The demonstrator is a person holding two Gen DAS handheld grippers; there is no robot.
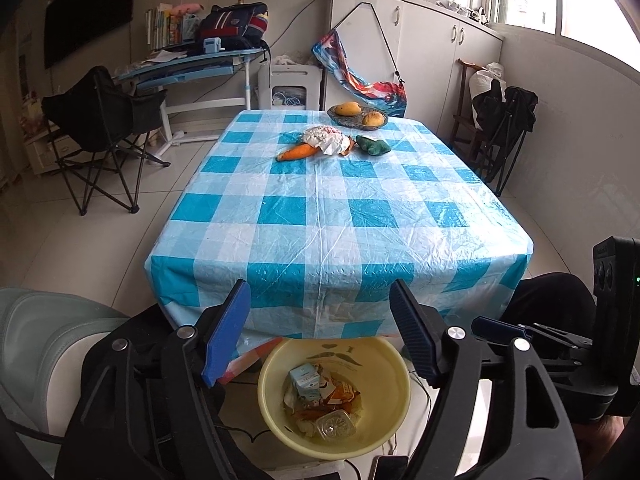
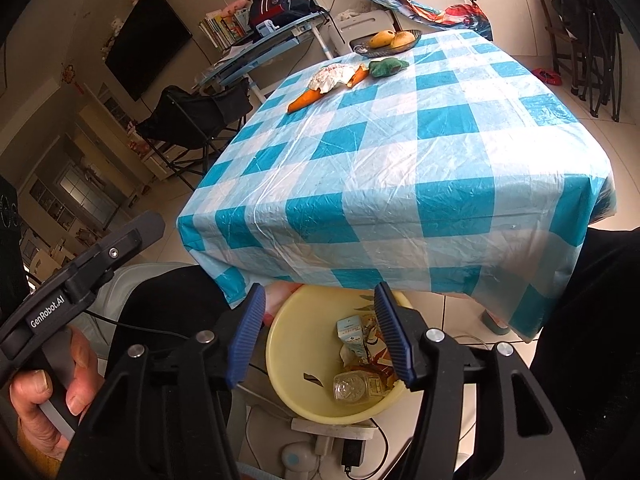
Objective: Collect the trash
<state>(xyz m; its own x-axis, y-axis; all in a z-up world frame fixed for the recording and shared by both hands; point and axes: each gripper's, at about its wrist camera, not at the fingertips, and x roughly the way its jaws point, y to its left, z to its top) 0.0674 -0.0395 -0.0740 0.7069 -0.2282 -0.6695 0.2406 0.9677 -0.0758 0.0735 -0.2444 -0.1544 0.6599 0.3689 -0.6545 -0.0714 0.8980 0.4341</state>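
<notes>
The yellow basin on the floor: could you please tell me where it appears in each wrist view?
Left wrist: yellow basin at bottom centre, below the table edge, between the open jaws.
Right wrist: yellow basin at bottom centre, partly behind the right-hand finger.
Shared landmark: the carrot on the checked tablecloth.
</notes>
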